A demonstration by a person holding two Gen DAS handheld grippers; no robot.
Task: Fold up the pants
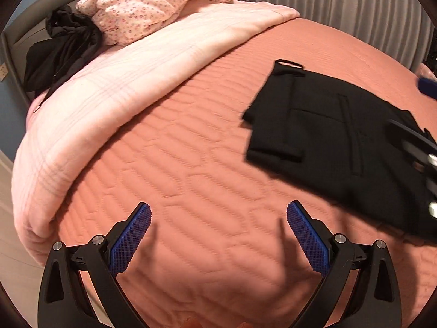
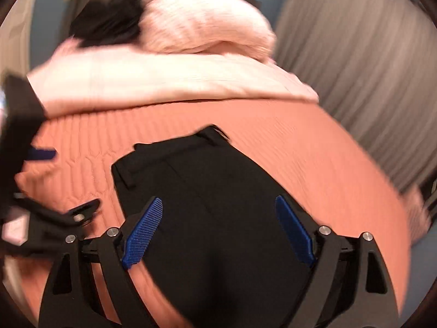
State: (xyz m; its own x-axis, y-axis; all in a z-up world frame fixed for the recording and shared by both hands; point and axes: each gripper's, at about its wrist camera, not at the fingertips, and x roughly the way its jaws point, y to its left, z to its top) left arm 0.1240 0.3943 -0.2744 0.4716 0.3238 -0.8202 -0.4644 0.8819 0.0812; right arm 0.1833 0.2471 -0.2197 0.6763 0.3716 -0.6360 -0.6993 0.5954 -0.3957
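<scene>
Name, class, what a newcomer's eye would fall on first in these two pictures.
First, the folded black pants lying flat on the salmon quilted bedspread. Next, the open blue-padded left gripper over bare bedspread, and the open right gripper above the pants.

Readable text: none in either view.
Labels or brands: none can be made out.
Numbers or signs: none.

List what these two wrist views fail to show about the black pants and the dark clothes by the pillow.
- Pants: right end cut off by the left wrist frame edge and the right gripper.
- Pants' near end: right wrist view, hidden behind the gripper.
- Dark clothes: blurred in the right wrist view.
</scene>
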